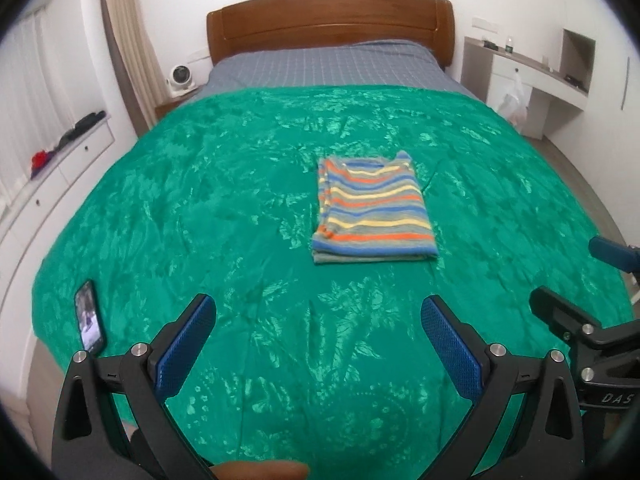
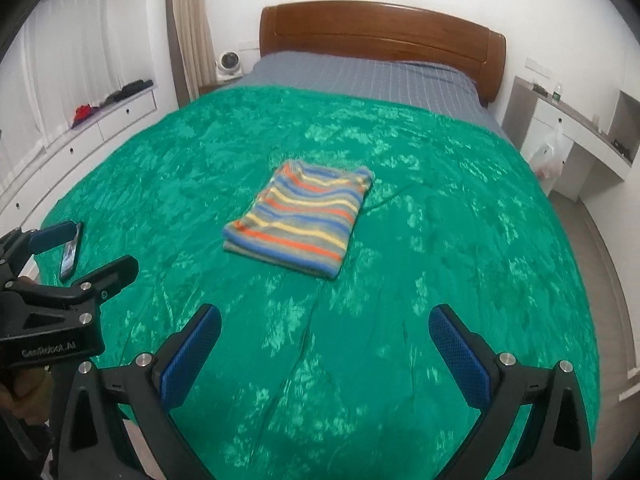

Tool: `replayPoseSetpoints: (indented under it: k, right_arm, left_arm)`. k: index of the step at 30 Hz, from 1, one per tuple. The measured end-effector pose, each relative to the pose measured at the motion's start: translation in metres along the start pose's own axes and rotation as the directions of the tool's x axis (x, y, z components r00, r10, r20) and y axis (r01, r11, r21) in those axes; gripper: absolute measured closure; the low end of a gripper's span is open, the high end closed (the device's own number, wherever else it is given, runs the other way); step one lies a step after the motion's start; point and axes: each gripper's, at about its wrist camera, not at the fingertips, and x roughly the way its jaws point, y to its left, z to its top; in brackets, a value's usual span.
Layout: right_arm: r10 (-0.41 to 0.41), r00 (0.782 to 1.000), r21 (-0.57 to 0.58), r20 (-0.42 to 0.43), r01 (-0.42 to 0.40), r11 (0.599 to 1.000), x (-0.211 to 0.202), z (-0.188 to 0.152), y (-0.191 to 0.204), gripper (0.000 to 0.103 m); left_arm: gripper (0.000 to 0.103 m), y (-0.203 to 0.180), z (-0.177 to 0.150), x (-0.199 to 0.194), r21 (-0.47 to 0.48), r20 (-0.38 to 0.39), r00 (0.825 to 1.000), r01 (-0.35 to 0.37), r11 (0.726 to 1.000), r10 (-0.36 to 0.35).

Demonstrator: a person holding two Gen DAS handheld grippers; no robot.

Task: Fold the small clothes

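Left wrist fisheye looks along the left gripper (image 1: 318, 312), whose blue-padded fingers (image 1: 185, 344) stand wide apart with nothing between them, held level above the near part of the green bedspread (image 1: 200, 184) and aimed up the bed toward the wooden headboard (image 1: 332, 16). A striped shirt (image 1: 372, 210), folded into a neat rectangle, lies flat on the bedspread ahead of that gripper and a little to its right, well apart from the fingertips. At the right edge of this view the right gripper (image 1: 576, 280) shows side-on, its two fingers also spread and holding nothing. The right wrist fisheye shows the right gripper (image 2: 324, 324) in much the same pose, fingers far apart above the bedspread (image 2: 440, 240), with the shirt (image 2: 298, 220) ahead and slightly to the left, seen at an angle. Only this view shows the left gripper (image 2: 102, 246) from outside, at the left edge, with part of the person's hand below it. A phone (image 1: 90, 318) lies near the bedspread's left edge, plainly seen from the left wrist, while from the right wrist it is partly hidden behind the left gripper's upper finger.
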Motion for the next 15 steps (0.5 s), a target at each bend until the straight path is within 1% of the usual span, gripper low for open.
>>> replayPoseSetpoints:
  k: [5, 7, 11, 15]
  right_arm:
    - [-0.035, 0.999, -0.002, -0.014, 0.035, 0.999, -0.002, -0.004, 0.002, 0.001]
    - [-0.037, 0.999, 0.005, -0.019, 0.037, 0.999, -0.002, -0.005, 0.0, 0.001]
    - [-0.036, 0.999, 0.014, -0.011, 0.036, 0.999, -0.005, -0.005, -0.004, 0.001]
    - [-0.033, 0.999, 0.018, -0.007, 0.033, 0.999, -0.005, -0.002, -0.006, 0.001]
  left_arm:
    - [0.0, -0.002, -0.001, -0.001, 0.002, -0.002, 1.0, -0.009, 1.0, 0.009]
    - [0.0, -0.002, -0.002, -0.001, 0.002, 0.005, 1.0, -0.008, 1.0, 0.008]
    - [0.0, -0.006, -0.002, -0.003, 0.001, 0.011, 0.999, 0.04, 0.999, -0.04]
    - [0.0, -0.011, 0.0, -0.006, 0.017, 0.033, 0.999, 0.022, 1.0, -0.022]
